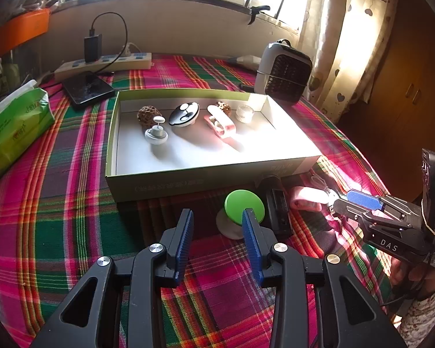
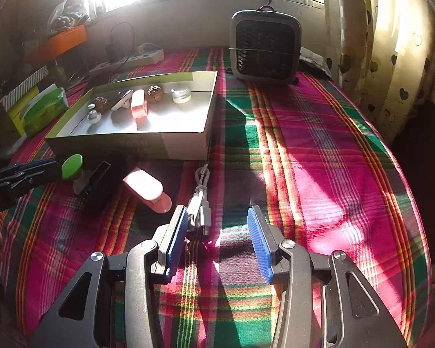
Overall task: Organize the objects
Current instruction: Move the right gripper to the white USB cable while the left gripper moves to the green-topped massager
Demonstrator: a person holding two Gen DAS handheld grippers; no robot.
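An open shallow box (image 1: 188,174) (image 2: 185,145) on the plaid cloth holds two brown balls, a white knob, a black-and-white disc, a pink clip (image 1: 220,124) and a small white jar. In front of it lie a green-topped button (image 1: 244,203) (image 2: 72,166), a black block (image 1: 277,206) (image 2: 97,184), a pink case (image 1: 307,198) (image 2: 146,188) and a coiled white cable (image 2: 200,200). My left gripper (image 1: 217,217) is open and empty just short of the green button. My right gripper (image 2: 217,217) is open with the cable's plugs beside its left finger; it also shows in the left wrist view (image 1: 345,200).
A small grey fan heater (image 1: 284,71) (image 2: 265,46) stands behind the box on the right. A power strip (image 1: 104,63) with a charger, a black power bank (image 1: 88,90) and a green tissue pack (image 1: 14,127) lie at the left. Curtains hang on the right.
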